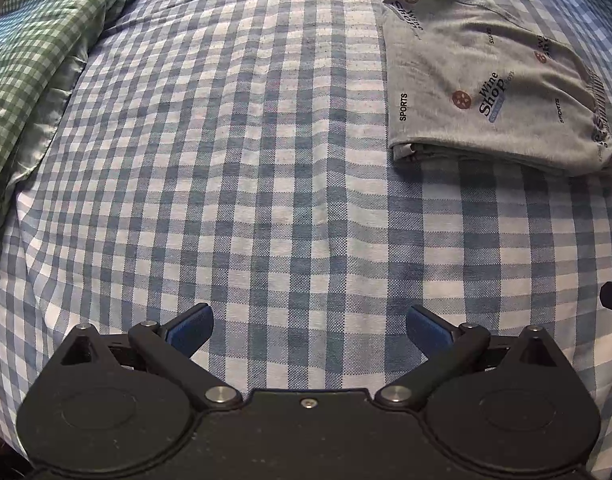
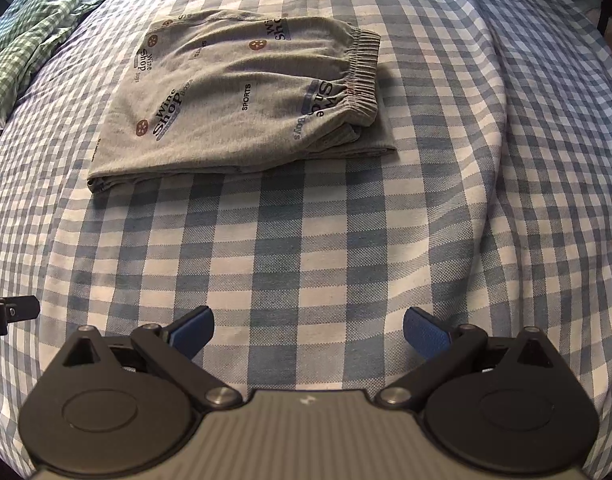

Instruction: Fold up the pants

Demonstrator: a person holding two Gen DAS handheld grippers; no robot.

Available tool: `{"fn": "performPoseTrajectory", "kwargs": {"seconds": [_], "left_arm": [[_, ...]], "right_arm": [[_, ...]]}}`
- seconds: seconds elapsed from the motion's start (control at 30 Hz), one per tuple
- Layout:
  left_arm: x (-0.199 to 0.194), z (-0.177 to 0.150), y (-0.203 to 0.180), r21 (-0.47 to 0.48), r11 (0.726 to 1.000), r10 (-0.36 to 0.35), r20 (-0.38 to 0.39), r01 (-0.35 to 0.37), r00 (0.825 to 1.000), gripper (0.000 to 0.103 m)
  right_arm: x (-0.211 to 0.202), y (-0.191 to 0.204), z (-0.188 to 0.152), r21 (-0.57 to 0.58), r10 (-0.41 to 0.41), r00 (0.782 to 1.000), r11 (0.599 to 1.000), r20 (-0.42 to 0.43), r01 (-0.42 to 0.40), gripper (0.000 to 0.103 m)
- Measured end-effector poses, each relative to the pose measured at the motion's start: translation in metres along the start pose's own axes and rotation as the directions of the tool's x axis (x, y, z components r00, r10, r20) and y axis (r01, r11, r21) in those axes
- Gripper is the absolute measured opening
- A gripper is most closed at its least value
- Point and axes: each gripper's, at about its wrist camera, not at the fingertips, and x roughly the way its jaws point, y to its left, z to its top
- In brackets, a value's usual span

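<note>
Pants (image 2: 233,100), soft grey folded rectangle

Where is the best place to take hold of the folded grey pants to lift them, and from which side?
Probably the near folded edge of the grey pants, approached low from the front with the open right tongs. There the layers meet in one thick fold facing the tongs; the elastic waistband end looks looser.

Blue-checked bed (image 2: 346,240): folded grey pants (image 2: 233,100), green-checked quilt (image 1: 37,48).
</note>
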Motion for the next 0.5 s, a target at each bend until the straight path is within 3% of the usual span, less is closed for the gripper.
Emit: {"fn": "performPoseTrajectory", "kwargs": {"seconds": [0.2,0.37,0.5], "left_arm": [[0.006,0.018,-0.006,-0.002,1.000,-0.012,-0.012,0.012,1.000,0.102],[0.007,0.041,-0.014,-0.001,0.999,-0.053,0.034,0.053,0.998,0.102],[0.013,0.069,-0.022,-0.009,0.997,-0.079,0.071,0.080,0.994,0.102]], "right_arm": [[0.005,-0.007,0.013,0.002,0.018,1.000,1.000,0.009,-0.018,0.103],[-0.005,-0.023,0.034,-0.002,0.097,0.986,0.995,0.136,-0.098,0.103],[-0.003,-0.038,0.072,-0.032,0.111,0.973,0.994,0.204,-0.107,0.103]]}}
